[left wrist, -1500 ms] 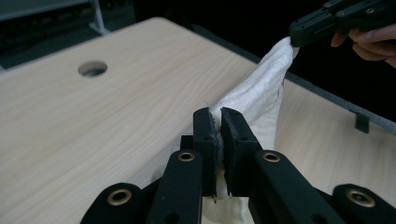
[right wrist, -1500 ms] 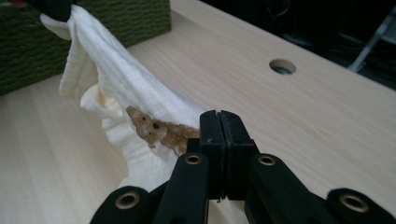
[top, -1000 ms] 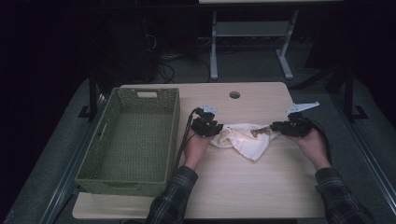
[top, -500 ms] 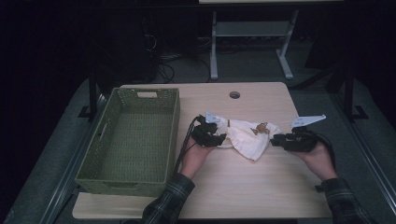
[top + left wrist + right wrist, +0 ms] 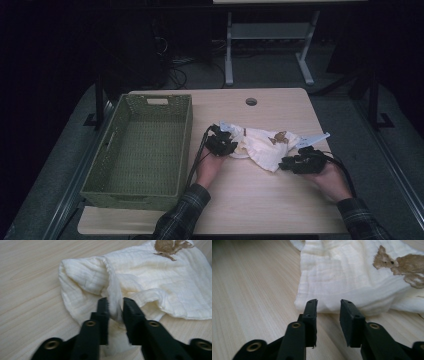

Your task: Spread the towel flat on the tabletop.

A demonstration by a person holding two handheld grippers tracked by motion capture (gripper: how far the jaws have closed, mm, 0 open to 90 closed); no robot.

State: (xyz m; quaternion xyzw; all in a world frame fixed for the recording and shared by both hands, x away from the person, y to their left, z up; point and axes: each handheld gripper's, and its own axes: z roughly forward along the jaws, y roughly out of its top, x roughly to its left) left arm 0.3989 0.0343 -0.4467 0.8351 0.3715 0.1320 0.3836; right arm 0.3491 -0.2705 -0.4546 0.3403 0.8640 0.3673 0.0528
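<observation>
Left gripper view: I'm pinching a crinkled cream muslin cloth [image 5: 140, 272] hem in my left gripper [image 5: 115, 308], jaws just closing; my right gripper [image 5: 328, 306] is gaping at its 5 o'clock edge, woven basket [image 5: 145, 145] at 9 o'clock.

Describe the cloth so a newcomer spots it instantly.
On the wooden table, right of the green woven basket, a crumpled cream cloth lies between the person's two hands. It is the only soft, pale thing there, printed with a small brown animal.
</observation>
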